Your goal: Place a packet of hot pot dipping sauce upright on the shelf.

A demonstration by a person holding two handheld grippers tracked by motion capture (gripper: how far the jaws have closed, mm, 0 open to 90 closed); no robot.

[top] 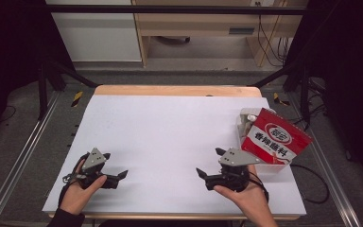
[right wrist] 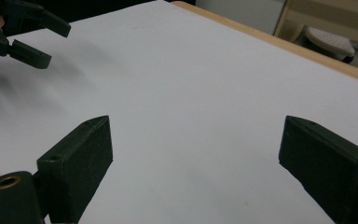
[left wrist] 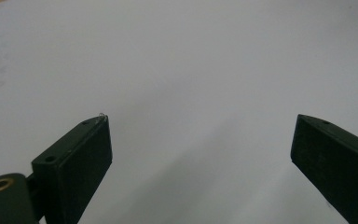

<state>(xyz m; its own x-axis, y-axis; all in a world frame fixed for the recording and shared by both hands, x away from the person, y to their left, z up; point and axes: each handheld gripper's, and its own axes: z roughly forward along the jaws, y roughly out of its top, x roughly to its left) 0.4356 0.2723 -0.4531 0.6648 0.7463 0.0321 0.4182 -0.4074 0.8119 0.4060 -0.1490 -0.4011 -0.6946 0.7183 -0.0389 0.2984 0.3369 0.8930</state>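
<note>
White covering spans the worktop (top: 170,137), where the high view alone shows one red packet (top: 275,138) in a clear container (top: 244,124). Two tongs, left tongs (top: 121,175) and right tongs (top: 201,173), both spread, pinch nothing.

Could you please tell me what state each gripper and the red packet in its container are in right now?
Left black two-jaw gripper: open, empty, low over the white table cover.
Right black two-jaw gripper: open, empty, pointing towards the left gripper.
Red printed packet: tilted, standing in its container, untouched.
Clear plastic container: at the table's right edge, holding the packet.
</note>
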